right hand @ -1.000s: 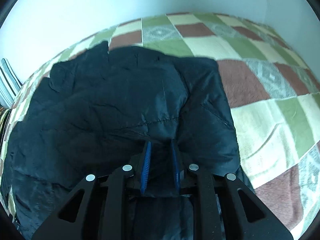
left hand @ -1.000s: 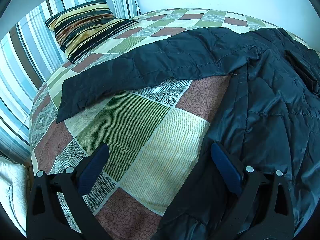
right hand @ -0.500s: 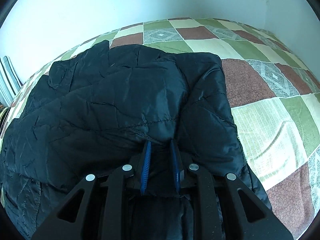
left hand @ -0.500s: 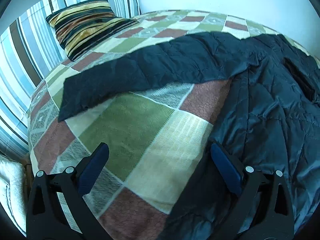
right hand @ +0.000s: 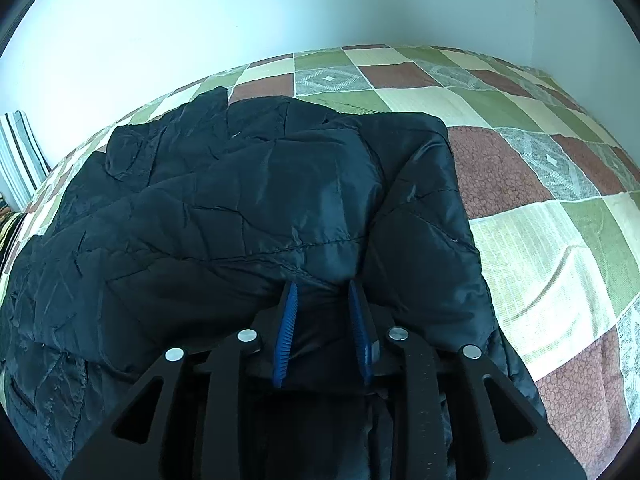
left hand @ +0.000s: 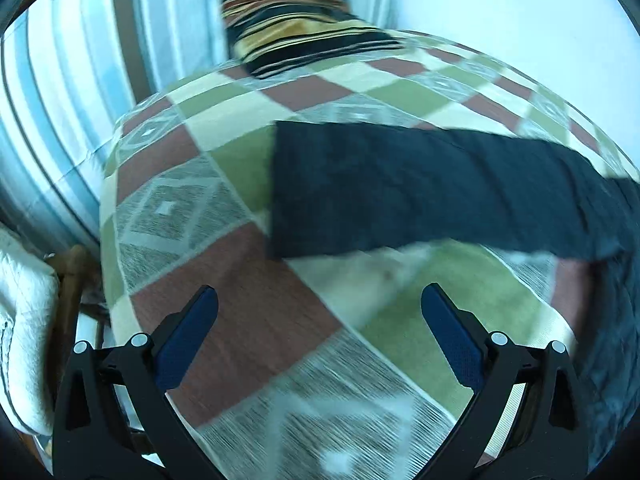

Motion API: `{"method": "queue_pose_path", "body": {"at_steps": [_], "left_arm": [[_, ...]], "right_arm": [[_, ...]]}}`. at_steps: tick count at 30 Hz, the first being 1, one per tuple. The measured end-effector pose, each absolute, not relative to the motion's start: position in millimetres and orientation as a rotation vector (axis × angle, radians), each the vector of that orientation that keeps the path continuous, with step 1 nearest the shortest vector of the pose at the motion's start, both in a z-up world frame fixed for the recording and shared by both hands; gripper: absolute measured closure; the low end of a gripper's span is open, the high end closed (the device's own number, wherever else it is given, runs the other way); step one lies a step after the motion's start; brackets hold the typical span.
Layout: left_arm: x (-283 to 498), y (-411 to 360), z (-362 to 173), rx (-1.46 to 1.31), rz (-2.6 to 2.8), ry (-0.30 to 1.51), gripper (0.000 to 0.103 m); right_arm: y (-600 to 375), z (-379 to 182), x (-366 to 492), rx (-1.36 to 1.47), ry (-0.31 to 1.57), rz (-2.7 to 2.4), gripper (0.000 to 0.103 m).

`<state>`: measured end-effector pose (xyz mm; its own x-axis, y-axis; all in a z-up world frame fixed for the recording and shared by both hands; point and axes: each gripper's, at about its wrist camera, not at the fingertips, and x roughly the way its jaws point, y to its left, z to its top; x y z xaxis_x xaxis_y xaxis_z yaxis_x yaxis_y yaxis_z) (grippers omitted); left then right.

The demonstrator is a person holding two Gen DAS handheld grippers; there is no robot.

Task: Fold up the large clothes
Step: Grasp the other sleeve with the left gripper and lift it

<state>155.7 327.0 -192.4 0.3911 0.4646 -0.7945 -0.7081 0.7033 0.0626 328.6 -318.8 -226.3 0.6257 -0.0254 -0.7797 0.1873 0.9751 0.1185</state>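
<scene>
Left tool (left hand: 319, 300): black angular plastic frame, triangular cut-outs, round silver screws, blue textured finger pads (left hand: 450, 338). Right tool (right hand: 323, 292): same black frame, silver screws, blue ribbed pads (right hand: 286, 332).

Left gripper (left hand: 319, 334) held above bed (left hand: 248, 292), fingers (left hand: 448, 338) spread wide, nothing gripped. Black jacket sleeve (left hand: 400, 192) laid across patchwork bedcover; striped pillow (left hand: 296, 16) at far edge.

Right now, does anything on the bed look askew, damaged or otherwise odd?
Nothing damaged or spilled. The dark jacket lies rumpled on the patchwork bedspread, one sleeve stretched flat towards the striped pillow. The right gripper pinches a bunched fold; the left gripper is open and empty. The left view is motion-blurred.
</scene>
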Motion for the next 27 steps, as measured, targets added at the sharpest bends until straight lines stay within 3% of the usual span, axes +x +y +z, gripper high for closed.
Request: {"method": "queue_pose_path", "body": {"at_steps": [3,4,8,27], "left_arm": [[153,347,-190,-0.334,0.791,0.878,0.002],[152,351,-190,-0.343,0.796,0.873,0.002],[148,365,-188,-0.364,0.813,0.856,0.002],[180,393,-211,-0.449,0.706,0.923,0.002]], "right_arm": [[-314,-223,329,0.168,0.884,-0.131,0.07],[-311,-219,328,0.151,0.872,-0.133,0.063],[-299,-195,314,0.064,0.774,-0.185,0.02],[-295,-194,291,-0.128,0.766,-0.357,0.02]]}}
